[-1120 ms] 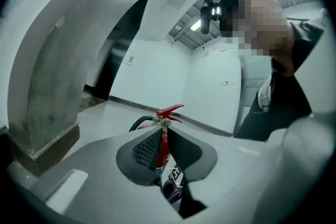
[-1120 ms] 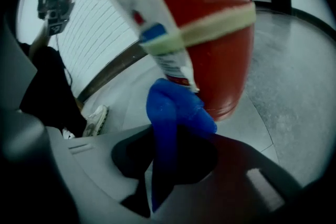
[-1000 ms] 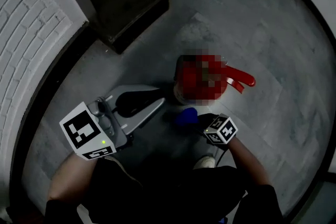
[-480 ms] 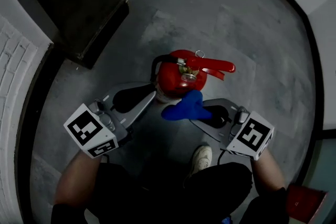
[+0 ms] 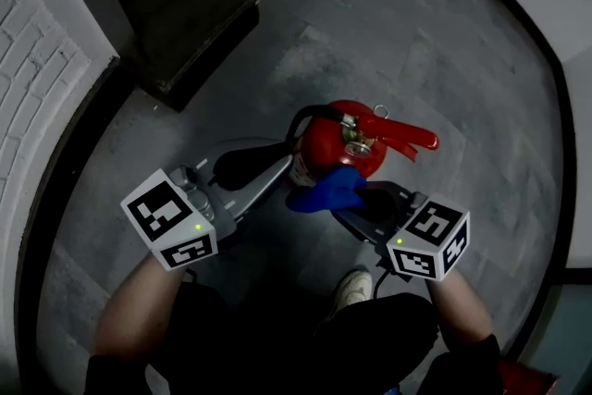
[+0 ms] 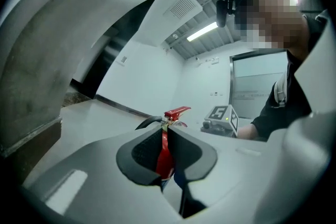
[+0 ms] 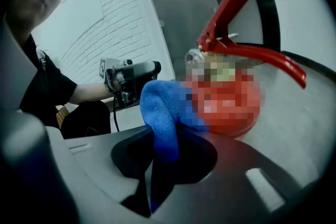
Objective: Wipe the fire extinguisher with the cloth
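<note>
**Blue cloth against the extinguisher**

My left gripper [image 5: 280,178], jaws drawn almost together with only a slit between them, points its tips at the left side of the red metal fire extinguisher [image 5: 328,141], which stands upright on the grey tiled floor [image 5: 444,60]. My right gripper [image 5: 350,208] is clamped on the blue fleecy cloth [image 5: 322,193], which is pressed against the cylinder's near side.

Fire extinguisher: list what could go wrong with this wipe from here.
1. The right gripper presses the blue cloth high on the fire extinguisher, which stands free on the floor; it may tip.
2. The left gripper seems only to lean against its side, so bracing looks weak.
3. The cloth could snag the red lever.
</note>
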The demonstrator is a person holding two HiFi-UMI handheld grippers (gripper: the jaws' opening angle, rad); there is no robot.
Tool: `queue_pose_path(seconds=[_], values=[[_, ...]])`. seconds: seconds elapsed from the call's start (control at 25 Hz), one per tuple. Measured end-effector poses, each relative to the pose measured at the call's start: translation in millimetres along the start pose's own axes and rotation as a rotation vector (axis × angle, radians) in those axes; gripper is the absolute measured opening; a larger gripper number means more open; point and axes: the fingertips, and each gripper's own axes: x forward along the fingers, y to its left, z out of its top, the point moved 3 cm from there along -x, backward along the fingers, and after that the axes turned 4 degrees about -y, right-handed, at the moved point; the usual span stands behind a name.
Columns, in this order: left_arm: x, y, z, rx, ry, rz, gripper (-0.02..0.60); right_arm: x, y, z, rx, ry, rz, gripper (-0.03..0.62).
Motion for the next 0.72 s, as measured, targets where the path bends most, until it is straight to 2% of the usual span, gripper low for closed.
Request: queue_pose_path(seconds=[0.12,0.24,0.48,0.72], values=[[1,1,-5,0.000,0.018,0.007,0.032,10,-8,-17,-0.018,0.029,-0.023,0.066],[3,3,-8,-0.038,0.019,0.009,0.032,21,-16,-35,-0.016,0.044,-0.061,0.066],[3,5,-13,-0.029,0.045,0.025,0.032,55,-27,-75,0.111,0.044,-0.025,0.066],[-1,6,-18,-0.022,0.071,0.025,0.032,87,-44,-106,0.218,0.019,-0.039,0.066]])
